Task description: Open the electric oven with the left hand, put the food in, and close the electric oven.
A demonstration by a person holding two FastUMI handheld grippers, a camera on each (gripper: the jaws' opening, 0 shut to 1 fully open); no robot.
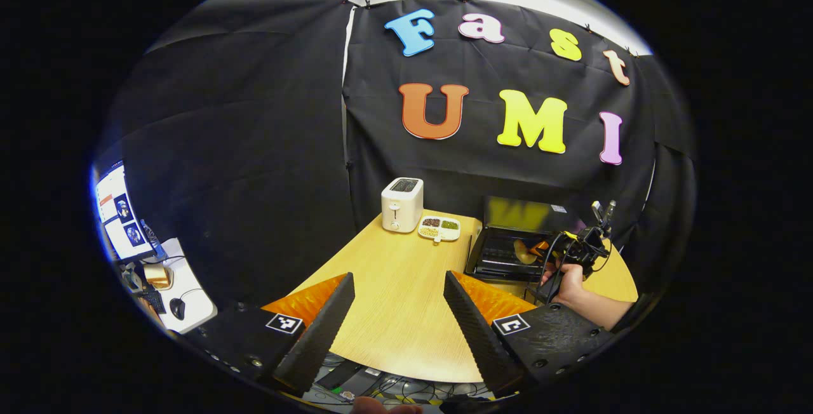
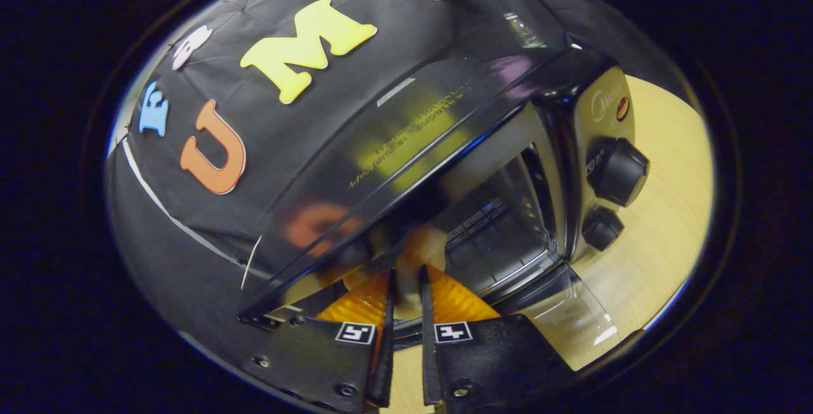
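Oven [image 1: 508, 246] was seen open at table's [image 1: 394, 312] far right, door [image 1: 502, 268] dropped flat. Right gripper [image 2: 406, 277], fingers nearly closed, was held at oven mouth; pale food [image 2: 422, 246] just ahead, grip on it unclear. Food judged light, crumbly. Left gripper [image 1: 397, 287] was held wide, empty. Door judged stiff, best lifted at front edge.

Toaster [image 1: 402, 204] left of snack tray [image 1: 439, 228], oven [image 1: 517, 236] at right on table [image 1: 394, 300].
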